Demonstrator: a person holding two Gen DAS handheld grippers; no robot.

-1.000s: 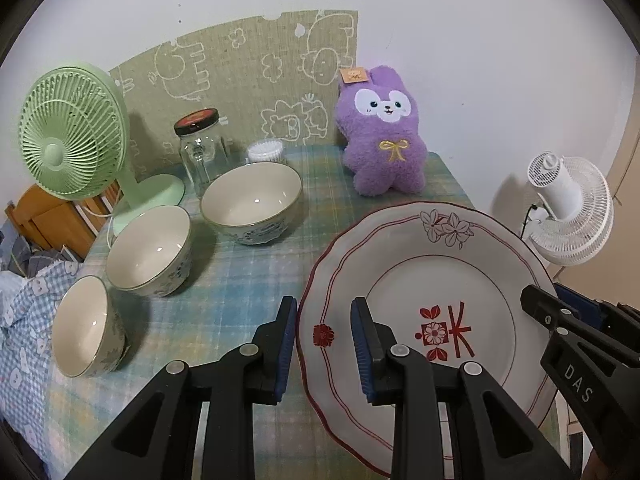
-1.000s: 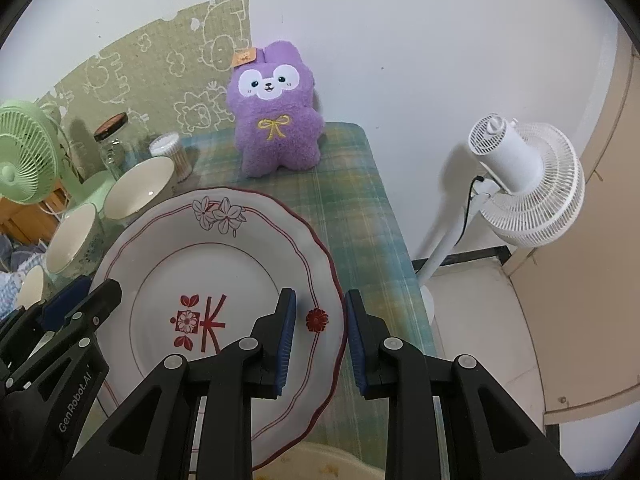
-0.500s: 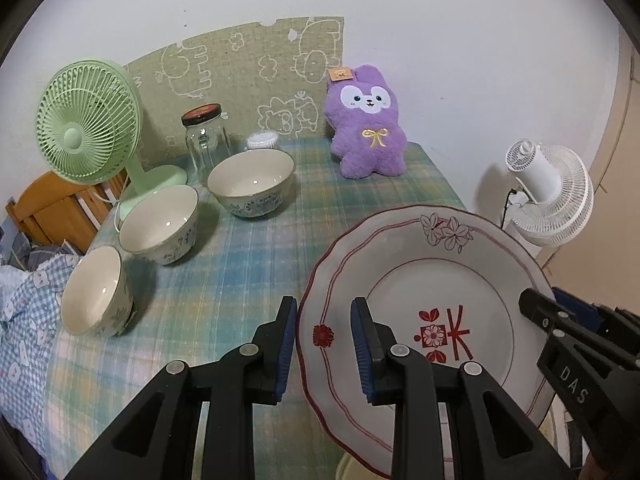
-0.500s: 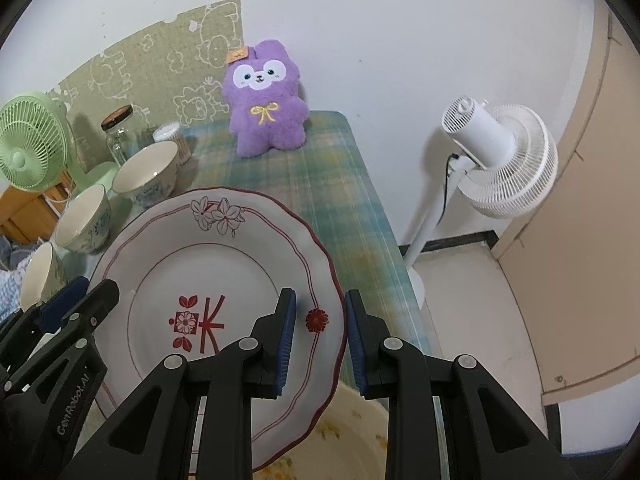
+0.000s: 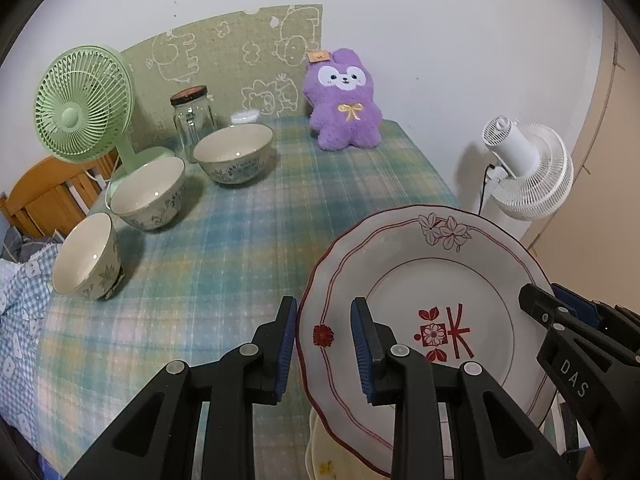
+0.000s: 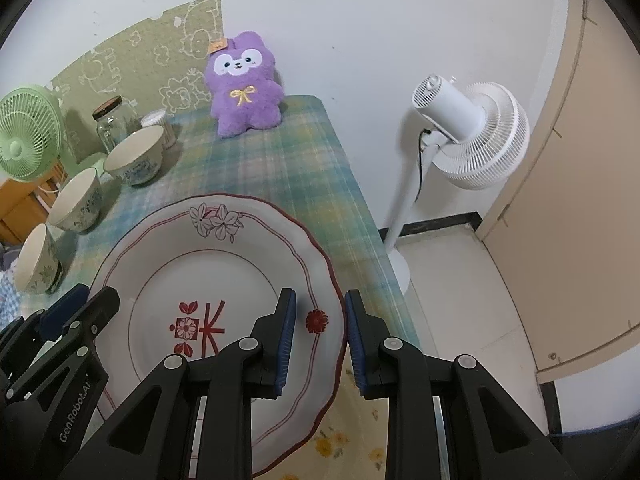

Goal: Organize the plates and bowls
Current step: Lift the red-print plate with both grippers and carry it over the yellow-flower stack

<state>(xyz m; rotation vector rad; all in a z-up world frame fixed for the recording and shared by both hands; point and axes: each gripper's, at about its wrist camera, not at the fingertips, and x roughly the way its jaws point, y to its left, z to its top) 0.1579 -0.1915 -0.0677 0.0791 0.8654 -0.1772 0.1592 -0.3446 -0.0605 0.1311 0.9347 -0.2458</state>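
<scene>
The plate [image 5: 424, 280], white with red trim and a red flower mark in its middle, is held up over the near right corner of the table [image 5: 248, 248], tilted, its rim caught on two sides. The left gripper [image 5: 323, 334] is clamped on the rim at the plate's nine o'clock, one finger above and one below. The right gripper [image 6: 318, 320] is clamped the same way on the rim at three o'clock.

Under the plate's near edge a pale dish with yellow flowers [image 6: 352, 432] peeks out.

Out at ten o'clock three bowls stand in a row on the checked cloth: a small bowl [image 5: 86, 258] nearest, a middle bowl [image 5: 148, 194], then a far bowl [image 5: 234, 158]. Behind them are a glass jar [image 5: 193, 118] and a green fan [image 5: 86, 104]. At twelve o'clock sits a purple plush rabbit [image 5: 344, 100] against the wall. A white floor fan [image 6: 464, 128] stands off the table at two o'clock.
</scene>
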